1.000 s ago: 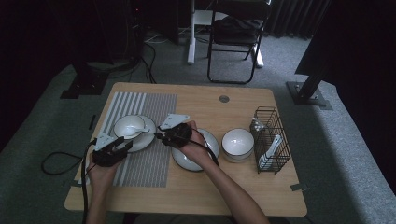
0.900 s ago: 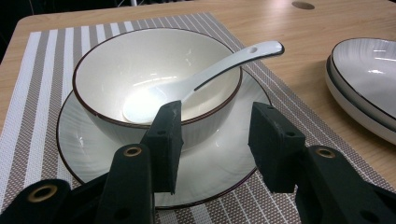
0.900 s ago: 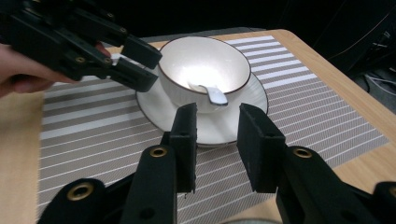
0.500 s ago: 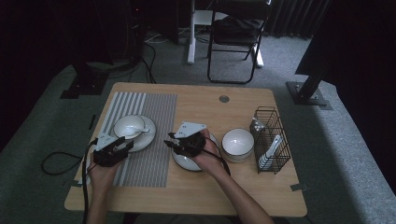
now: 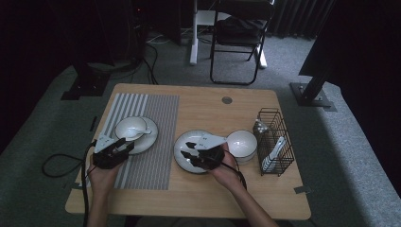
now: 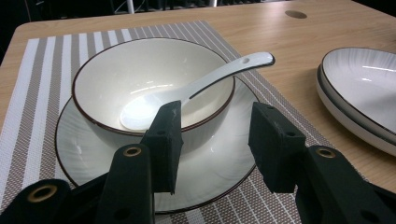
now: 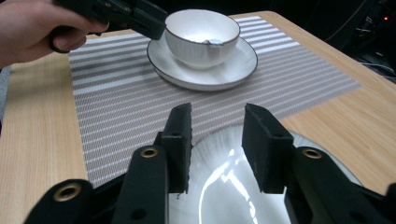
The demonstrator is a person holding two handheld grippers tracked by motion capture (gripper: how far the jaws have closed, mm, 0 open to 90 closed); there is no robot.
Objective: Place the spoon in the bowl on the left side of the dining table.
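Wooden table (image 5: 198, 198) | right claw (image 5: 193, 150) part-open, just widening, empty, over plate (image 5: 182, 161) | left claw (image 5: 124, 145) part-open beside bowl (image 5: 130, 127)

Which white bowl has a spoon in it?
The bowl on the plate on the striped mat holds the white spoon. The other bowl, beside the wire basket, has none.

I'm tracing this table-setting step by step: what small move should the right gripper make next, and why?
Probably lower the right gripper onto the near rim of the plate and close. Its jaws, which have just been opening, stand apart over that plate with nothing between them. The left gripper waits open at the bowl and spoon on the striped mat.
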